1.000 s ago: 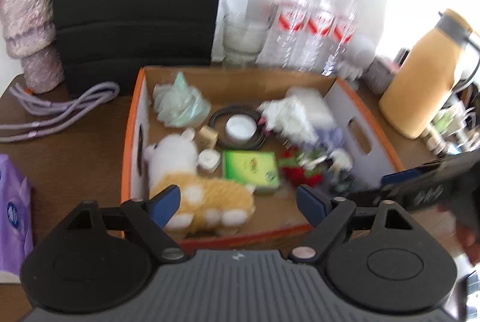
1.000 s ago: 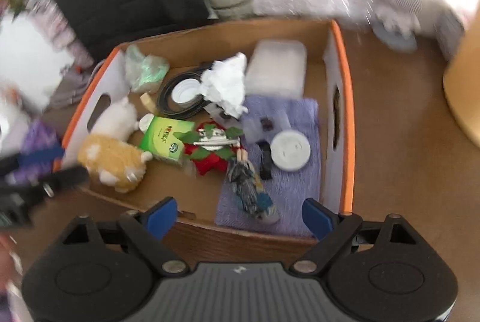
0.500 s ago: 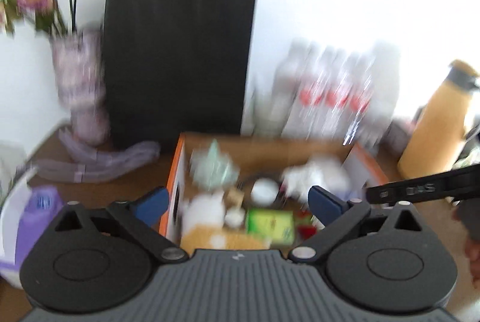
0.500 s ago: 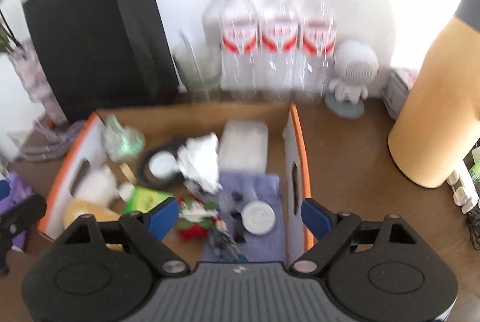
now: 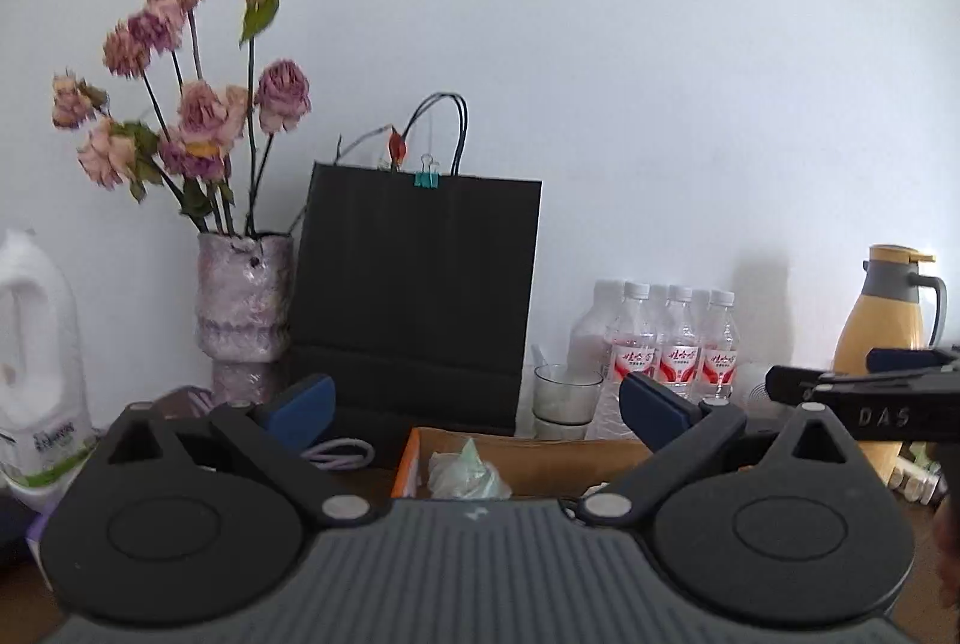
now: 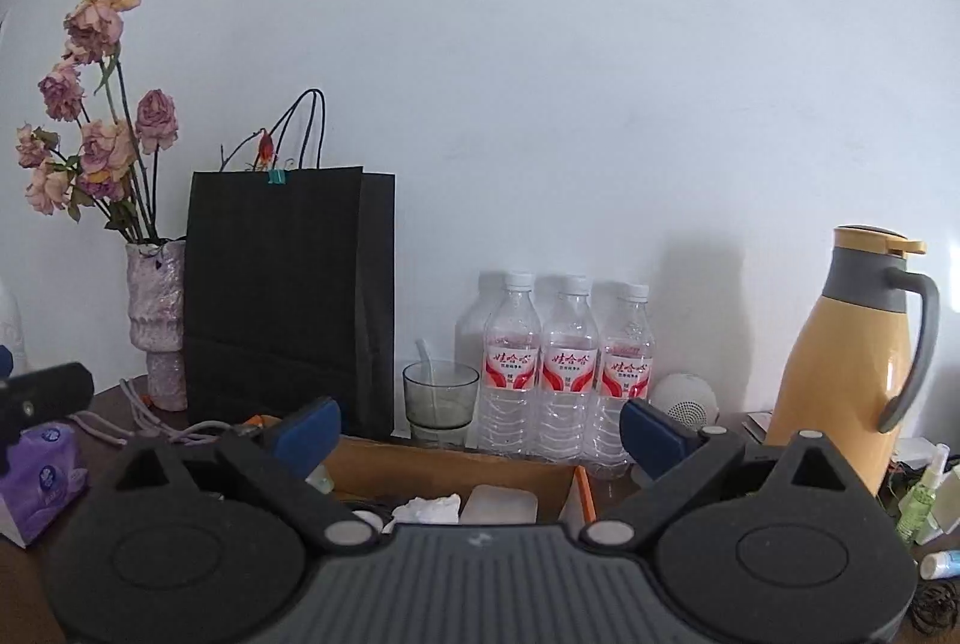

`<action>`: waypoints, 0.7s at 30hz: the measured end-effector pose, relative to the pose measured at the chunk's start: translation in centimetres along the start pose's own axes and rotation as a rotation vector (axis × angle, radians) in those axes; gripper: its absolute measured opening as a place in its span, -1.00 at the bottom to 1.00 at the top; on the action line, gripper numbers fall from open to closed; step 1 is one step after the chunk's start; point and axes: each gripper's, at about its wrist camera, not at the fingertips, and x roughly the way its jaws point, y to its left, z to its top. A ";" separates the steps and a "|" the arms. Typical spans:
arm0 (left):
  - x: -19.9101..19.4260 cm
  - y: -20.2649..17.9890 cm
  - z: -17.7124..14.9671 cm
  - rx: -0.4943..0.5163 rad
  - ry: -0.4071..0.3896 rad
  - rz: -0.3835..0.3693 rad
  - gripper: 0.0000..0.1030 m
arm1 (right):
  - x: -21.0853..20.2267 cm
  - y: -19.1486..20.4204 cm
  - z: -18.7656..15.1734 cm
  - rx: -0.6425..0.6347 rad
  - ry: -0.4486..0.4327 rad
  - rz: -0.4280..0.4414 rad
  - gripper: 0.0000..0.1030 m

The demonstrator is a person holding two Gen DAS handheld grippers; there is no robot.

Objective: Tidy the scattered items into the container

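The cardboard box with an orange rim (image 5: 403, 470) shows only its far end, just below and beyond my left gripper (image 5: 474, 404), which points level and stands open and empty. A pale green crumpled item (image 5: 469, 471) lies inside. In the right wrist view the box (image 6: 450, 464) holds crumpled white paper (image 6: 427, 509) and a translucent white lid (image 6: 501, 503). My right gripper (image 6: 480, 428) hangs over the box's near part, its jaws opening with nothing between them. Its fingers (image 5: 840, 387) reach in from the right of the left wrist view.
Along the wall stand a vase of dried flowers (image 5: 243, 308), a black paper bag (image 5: 414, 296), a glass (image 6: 441, 395), three water bottles (image 6: 567, 368) and a yellow jug (image 6: 855, 350). A purple tissue pack (image 6: 42, 482) and a lilac cable (image 5: 339, 451) lie left of the box.
Both cameras have swung up from looking down into the box to facing the wall. Most of the box's contents have dropped out of sight. Both pairs of jaws stand wider apart.
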 end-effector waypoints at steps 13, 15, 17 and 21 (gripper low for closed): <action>-15.1 -0.6 -7.0 0.065 0.011 -0.051 1.00 | -15.8 6.6 -10.0 0.027 -0.024 0.070 0.99; -17.2 -0.7 -8.2 0.049 0.013 -0.075 1.00 | -17.9 7.1 -11.4 0.005 -0.016 0.084 0.99; -18.5 -1.0 -9.2 0.054 0.039 -0.074 1.00 | -19.6 7.5 -12.1 -0.014 -0.007 0.065 0.99; -20.3 -1.1 -10.1 0.049 0.042 -0.051 1.00 | -21.7 7.8 -12.9 -0.008 -0.008 0.041 0.99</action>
